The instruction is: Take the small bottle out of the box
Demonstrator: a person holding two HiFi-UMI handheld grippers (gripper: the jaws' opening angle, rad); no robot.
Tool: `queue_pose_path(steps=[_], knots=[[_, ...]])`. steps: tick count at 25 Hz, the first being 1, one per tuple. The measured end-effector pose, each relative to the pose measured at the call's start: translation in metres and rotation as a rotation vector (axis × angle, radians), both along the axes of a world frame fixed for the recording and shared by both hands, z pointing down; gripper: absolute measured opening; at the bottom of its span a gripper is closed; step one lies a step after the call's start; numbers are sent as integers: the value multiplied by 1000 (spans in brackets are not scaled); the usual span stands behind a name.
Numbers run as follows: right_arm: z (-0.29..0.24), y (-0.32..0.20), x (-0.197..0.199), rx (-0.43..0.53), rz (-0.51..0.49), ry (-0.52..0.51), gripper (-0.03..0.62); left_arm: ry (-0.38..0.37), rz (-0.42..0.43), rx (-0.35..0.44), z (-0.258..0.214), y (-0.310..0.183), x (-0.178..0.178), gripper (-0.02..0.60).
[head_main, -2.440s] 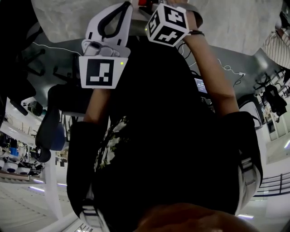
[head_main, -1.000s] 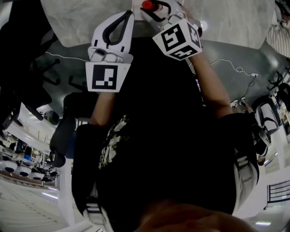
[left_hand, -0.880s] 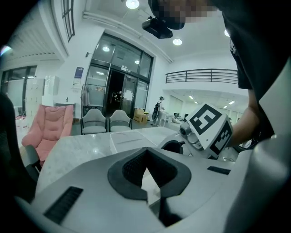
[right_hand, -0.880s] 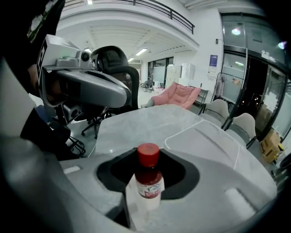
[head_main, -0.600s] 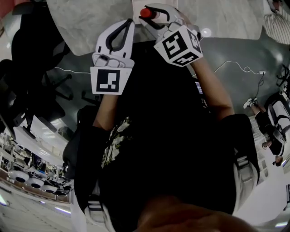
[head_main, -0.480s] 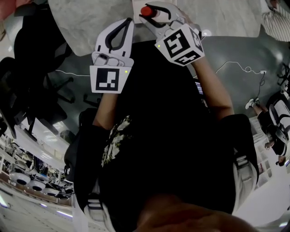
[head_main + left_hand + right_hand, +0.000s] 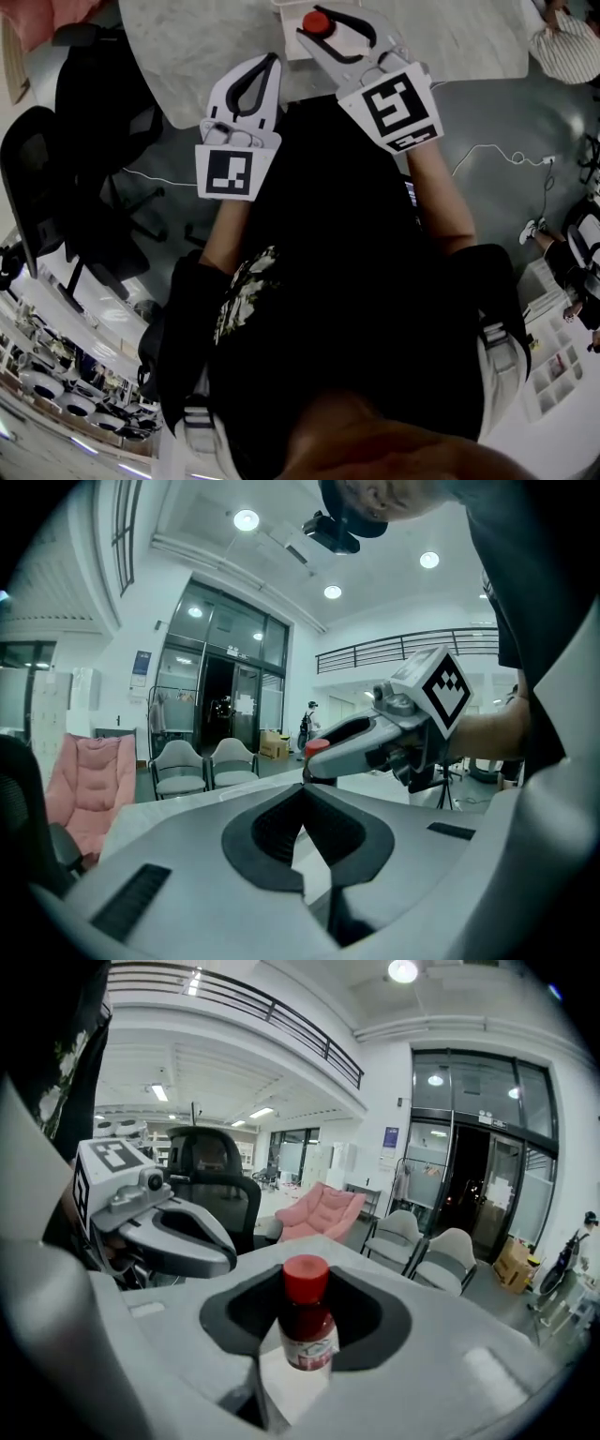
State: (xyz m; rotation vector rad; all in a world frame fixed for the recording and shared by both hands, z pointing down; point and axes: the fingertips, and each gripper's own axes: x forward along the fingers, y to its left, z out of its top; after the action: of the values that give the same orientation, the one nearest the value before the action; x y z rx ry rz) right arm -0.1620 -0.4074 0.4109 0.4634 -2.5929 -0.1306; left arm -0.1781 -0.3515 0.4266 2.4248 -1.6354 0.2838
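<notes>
While near table [image 7: 187,66] edge, right gripper [image 7: 317,24] holds bottle [image 7: 306,1330].

Small bottle [image 7: 307,1333] — red cap, white label, upright — gripped in right tool [image 7: 307,1283]

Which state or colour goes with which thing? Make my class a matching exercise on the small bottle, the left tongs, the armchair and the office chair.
Things:
1. small bottle
2. left tongs
3. armchair
4. office chair

States and colours:
A. black
B. clamped in the right tongs
C. pink
D. shut, with nothing between them

Pairs: 1-B, 2-D, 3-C, 4-A
</notes>
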Motion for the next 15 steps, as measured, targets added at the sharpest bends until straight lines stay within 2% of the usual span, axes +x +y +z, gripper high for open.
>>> queue_pose_path(steps=[8,15], knots=[[-63,-5,8,20,27,-157,143,-57,-2,69,-35,-9,-4,11],[-100,-24,29,43,20,-236,143,-69,-21,141,-66,-34,8,11]])
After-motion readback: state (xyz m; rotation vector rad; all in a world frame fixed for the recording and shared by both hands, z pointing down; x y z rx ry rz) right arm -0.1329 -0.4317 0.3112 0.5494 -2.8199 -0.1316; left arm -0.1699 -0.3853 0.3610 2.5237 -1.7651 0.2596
